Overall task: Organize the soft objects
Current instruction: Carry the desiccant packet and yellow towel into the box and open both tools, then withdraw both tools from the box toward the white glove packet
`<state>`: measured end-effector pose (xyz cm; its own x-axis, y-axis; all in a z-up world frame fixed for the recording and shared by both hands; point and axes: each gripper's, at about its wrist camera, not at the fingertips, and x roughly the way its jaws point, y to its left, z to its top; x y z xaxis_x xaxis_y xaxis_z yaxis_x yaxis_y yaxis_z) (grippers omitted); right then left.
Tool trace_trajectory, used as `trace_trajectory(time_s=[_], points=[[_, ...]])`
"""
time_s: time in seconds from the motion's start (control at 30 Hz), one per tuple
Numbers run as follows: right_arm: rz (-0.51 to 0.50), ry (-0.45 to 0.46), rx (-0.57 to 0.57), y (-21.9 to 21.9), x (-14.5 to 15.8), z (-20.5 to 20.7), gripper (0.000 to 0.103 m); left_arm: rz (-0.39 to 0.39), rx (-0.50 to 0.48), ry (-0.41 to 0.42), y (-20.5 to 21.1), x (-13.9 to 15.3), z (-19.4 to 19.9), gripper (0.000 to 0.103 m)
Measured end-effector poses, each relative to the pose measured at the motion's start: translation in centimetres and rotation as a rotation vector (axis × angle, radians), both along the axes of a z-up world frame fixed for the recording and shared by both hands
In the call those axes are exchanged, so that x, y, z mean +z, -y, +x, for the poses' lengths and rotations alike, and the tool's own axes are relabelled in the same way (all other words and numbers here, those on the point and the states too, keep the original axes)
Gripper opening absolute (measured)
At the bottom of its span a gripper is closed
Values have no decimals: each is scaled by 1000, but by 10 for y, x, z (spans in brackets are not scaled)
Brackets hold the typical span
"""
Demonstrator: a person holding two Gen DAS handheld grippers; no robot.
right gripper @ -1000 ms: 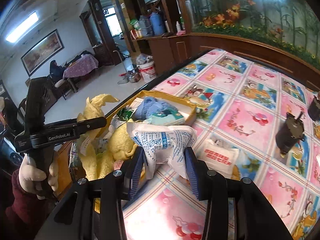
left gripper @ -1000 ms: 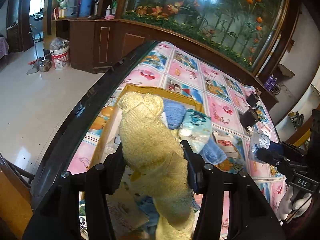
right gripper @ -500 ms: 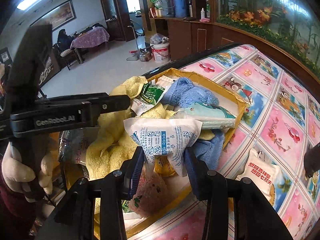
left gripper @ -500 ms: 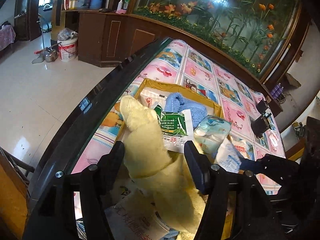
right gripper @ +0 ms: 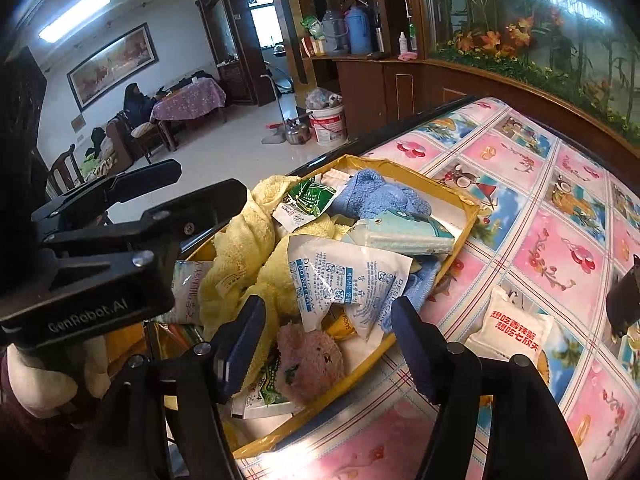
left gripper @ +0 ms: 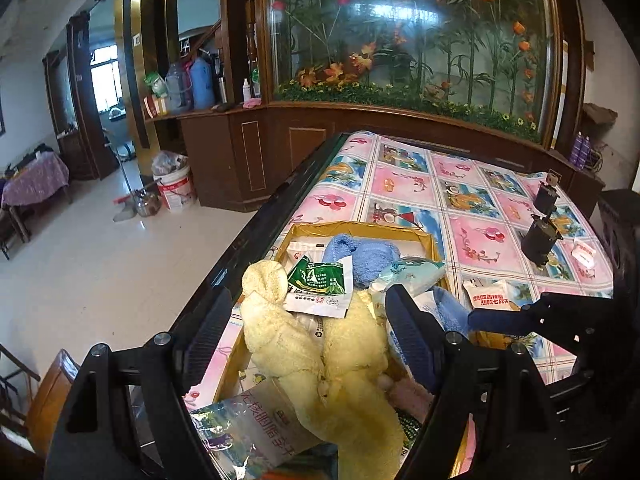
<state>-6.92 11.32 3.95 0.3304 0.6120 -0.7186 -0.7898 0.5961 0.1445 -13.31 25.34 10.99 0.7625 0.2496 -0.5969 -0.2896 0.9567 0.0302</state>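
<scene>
A yellow cardboard box [left gripper: 360,227] at the table's left edge is piled with soft things. A yellow towel [left gripper: 348,368] lies in it, between the wide-apart fingers of my left gripper [left gripper: 308,336], which is open. On the pile rest a green packet [left gripper: 320,284], a blue towel [left gripper: 360,256] and a teal pack [left gripper: 412,272]. In the right wrist view a white desiccant packet [right gripper: 344,280] lies on the yellow towel [right gripper: 240,248], just beyond my right gripper [right gripper: 326,344], which is open and holds nothing. A pink plush [right gripper: 310,360] sits at the near side of the box [right gripper: 468,204].
A white packet with red lettering [right gripper: 512,332] lies on the patterned tablecloth right of the box. Two black motor-like objects [left gripper: 540,236] stand further right. The dark table edge [left gripper: 256,240] drops to the floor on the left. The left gripper body [right gripper: 120,248] hangs over the box's left side.
Both grippers have opened. The yellow towel has left the left gripper and the desiccant packet the right one; both now lie in the box. Both grippers have pulled back a little.
</scene>
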Motion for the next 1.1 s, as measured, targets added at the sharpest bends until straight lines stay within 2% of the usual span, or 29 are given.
trace_trajectory(time_s=[0.4,0.67,1.1], points=[[88,4,-140,89,17,-5,74,99,-25,0,47,15,-13,80],[118,-3,-249,152,14,0,77,191,-44,4,82,22,-18,82],[151,-32,-342,209,2,10,77,253,-93,-25,120,19,-11,83]])
